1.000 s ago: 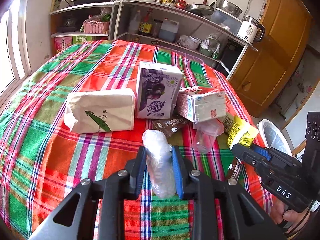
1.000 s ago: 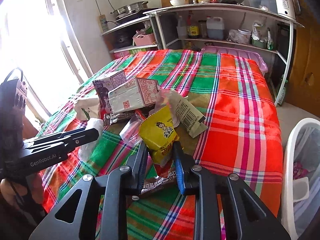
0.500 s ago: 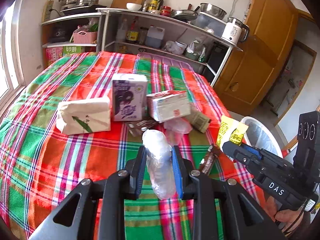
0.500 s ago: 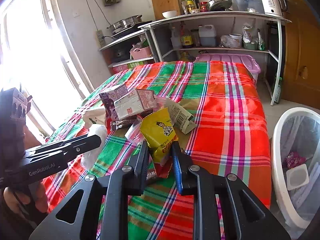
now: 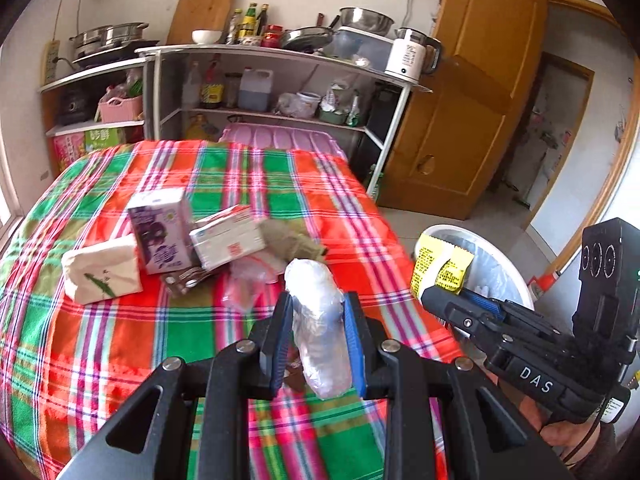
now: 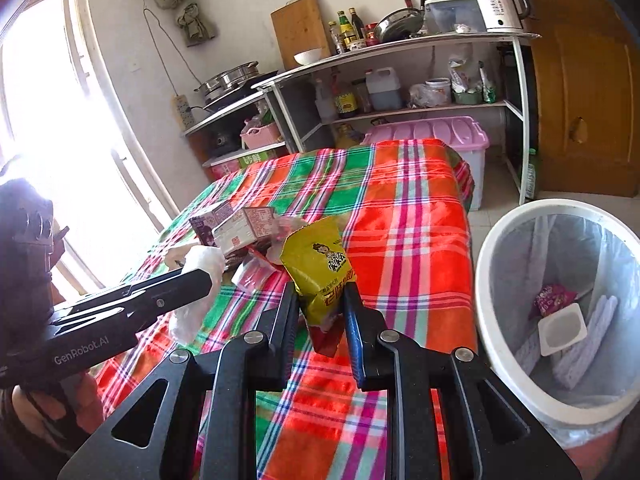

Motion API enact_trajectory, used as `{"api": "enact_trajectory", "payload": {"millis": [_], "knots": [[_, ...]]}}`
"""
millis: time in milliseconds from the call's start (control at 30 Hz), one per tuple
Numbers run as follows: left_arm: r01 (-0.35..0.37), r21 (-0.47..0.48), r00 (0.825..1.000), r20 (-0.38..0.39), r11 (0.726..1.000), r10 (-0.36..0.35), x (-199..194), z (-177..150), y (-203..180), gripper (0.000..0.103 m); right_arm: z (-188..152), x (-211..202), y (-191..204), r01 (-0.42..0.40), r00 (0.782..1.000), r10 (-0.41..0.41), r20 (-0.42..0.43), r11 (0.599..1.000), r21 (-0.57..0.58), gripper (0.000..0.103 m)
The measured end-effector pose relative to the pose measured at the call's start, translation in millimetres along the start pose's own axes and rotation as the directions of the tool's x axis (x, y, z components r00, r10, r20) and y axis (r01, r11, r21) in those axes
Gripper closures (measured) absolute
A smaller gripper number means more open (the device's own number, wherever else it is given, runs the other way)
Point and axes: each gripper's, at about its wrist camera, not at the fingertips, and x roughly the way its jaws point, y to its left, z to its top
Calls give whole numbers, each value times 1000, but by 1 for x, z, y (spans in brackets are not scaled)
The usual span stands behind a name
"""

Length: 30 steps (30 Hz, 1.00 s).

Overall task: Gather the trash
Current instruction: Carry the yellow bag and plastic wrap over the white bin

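My left gripper (image 5: 316, 312) is shut on a crumpled clear plastic wrap (image 5: 318, 320), held above the plaid table (image 5: 120, 360). My right gripper (image 6: 320, 300) is shut on a yellow snack bag (image 6: 320, 268), held above the table's right edge beside the white trash bin (image 6: 492, 320). The bin holds a white cup and a pink wrapper. In the left wrist view the right gripper (image 5: 430, 292) with the yellow bag (image 5: 440, 268) sits in front of the bin (image 5: 504, 272). More trash lies on the table: a purple carton (image 5: 160, 232), a white-red carton (image 5: 224, 240) and a tissue pack (image 5: 102, 268).
A clear plastic cup (image 5: 244, 280) and brown wrappers (image 5: 188, 280) lie near the cartons. Shelves (image 5: 280, 80) with kitchenware stand behind the table. A pink storage box (image 6: 432, 136) is at the table's far end. A wooden door (image 5: 460, 100) is to the right.
Both grippers have risen and swung right with their loads. The trash bin has come into fuller view, closer to the right gripper.
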Motion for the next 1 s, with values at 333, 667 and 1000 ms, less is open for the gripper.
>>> {"api": "enact_trajectory", "payload": {"millis": [333, 667, 1000], "knots": [[77, 95, 997, 8, 992, -78, 10, 14, -61, 76, 0, -46, -48, 83, 994, -88, 62, 993, 83, 80], [149, 181, 989, -37, 972, -145, 39, 18, -124, 76, -3, -74, -98, 184, 978, -197, 66, 970, 161, 80], [187, 222, 980, -108, 957, -166, 75, 18, -167, 76, -10, -78, -148, 311, 947, -321, 10, 925, 219, 80]]}}
